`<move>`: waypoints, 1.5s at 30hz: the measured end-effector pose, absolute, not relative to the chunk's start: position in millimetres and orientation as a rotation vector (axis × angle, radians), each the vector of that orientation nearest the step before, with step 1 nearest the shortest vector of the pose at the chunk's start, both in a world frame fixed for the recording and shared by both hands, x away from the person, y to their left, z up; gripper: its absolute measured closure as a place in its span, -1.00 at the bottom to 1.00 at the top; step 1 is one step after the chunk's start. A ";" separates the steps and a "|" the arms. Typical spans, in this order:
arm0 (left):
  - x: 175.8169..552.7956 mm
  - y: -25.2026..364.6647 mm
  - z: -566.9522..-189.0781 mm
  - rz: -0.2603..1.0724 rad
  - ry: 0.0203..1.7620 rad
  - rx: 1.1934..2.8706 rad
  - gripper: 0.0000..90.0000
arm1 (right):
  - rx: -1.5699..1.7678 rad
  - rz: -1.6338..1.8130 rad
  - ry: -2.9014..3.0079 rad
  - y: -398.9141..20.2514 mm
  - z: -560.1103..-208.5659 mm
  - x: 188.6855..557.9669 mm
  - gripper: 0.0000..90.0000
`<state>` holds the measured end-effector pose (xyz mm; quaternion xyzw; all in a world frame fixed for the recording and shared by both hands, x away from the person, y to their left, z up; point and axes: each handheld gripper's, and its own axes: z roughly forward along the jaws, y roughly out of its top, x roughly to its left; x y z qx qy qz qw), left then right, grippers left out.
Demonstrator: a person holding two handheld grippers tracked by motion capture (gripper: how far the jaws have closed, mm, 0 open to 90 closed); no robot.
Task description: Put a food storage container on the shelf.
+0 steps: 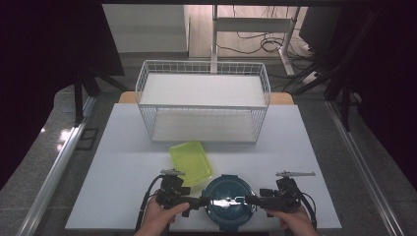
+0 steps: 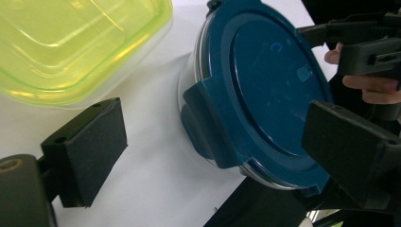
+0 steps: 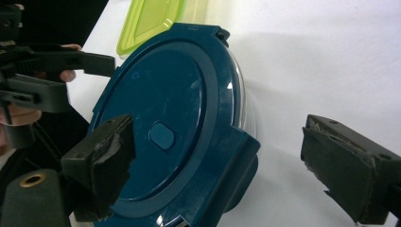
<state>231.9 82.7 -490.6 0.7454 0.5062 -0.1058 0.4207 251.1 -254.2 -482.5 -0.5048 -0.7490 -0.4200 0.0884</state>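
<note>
A round clear container with a dark blue clip-on lid (image 1: 228, 201) sits at the table's near edge. My left gripper (image 1: 201, 200) comes at it from the left, my right gripper (image 1: 249, 199) from the right. In the left gripper view the left gripper (image 2: 215, 149) is open, its pads either side of a lid clip (image 2: 203, 125). In the right gripper view the right gripper (image 3: 227, 165) is open too, straddling the opposite lid clip (image 3: 239, 161). Neither touches the lid that I can tell. A yellow-green rectangular container (image 1: 192, 162) lies just behind and left of the blue one.
A white wire two-tier basket rack (image 1: 204, 101) stands at the back of the white table (image 1: 295, 147). Black curtains hang on both sides. The table's front edge runs right under the blue container.
</note>
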 end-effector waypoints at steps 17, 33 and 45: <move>235.2 63.4 -510.8 -0.454 1.269 1.819 -0.61 | -1.481 -1.181 -2.141 -245.2 -499.4 246.6 -0.70; 237.4 65.4 -515.0 -0.543 1.332 1.743 -0.34 | -1.563 -1.143 -1.976 -246.4 -503.9 244.7 -0.36; 234.1 66.8 -508.6 -0.545 1.355 1.736 -0.23 | -1.646 -1.184 -1.900 -248.3 -502.4 241.0 -0.25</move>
